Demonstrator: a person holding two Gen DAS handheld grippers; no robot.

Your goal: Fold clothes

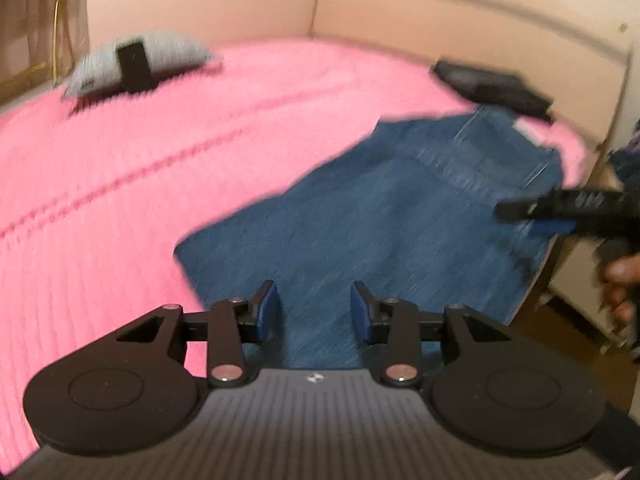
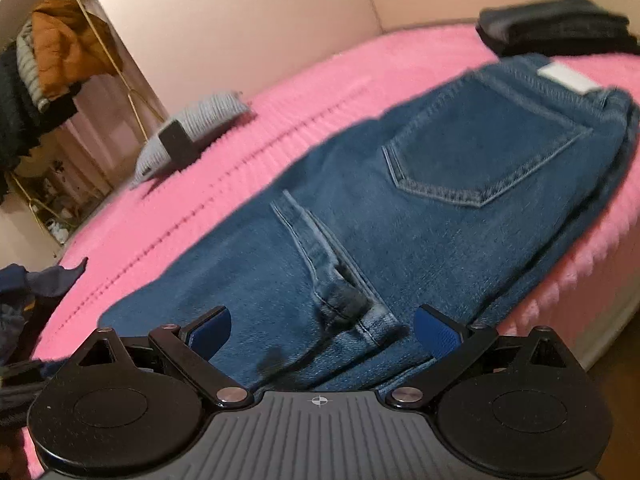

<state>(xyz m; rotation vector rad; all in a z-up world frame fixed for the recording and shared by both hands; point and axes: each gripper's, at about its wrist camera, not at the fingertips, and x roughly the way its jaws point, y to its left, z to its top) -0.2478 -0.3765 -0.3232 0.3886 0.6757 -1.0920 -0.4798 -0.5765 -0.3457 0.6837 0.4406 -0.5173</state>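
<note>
One back pocket (image 2: 484, 152), right wrist view only

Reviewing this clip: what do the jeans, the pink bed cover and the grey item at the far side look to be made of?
Jeans: blue denim, matte, with contrast stitching around the back pocket and seams. Pink bed cover: soft ribbed textile, probably plush or knit, judging by its parallel ridges and fuzzy edge. Grey item: seems a ribbed knit; blur leaves the fibre open.
</note>
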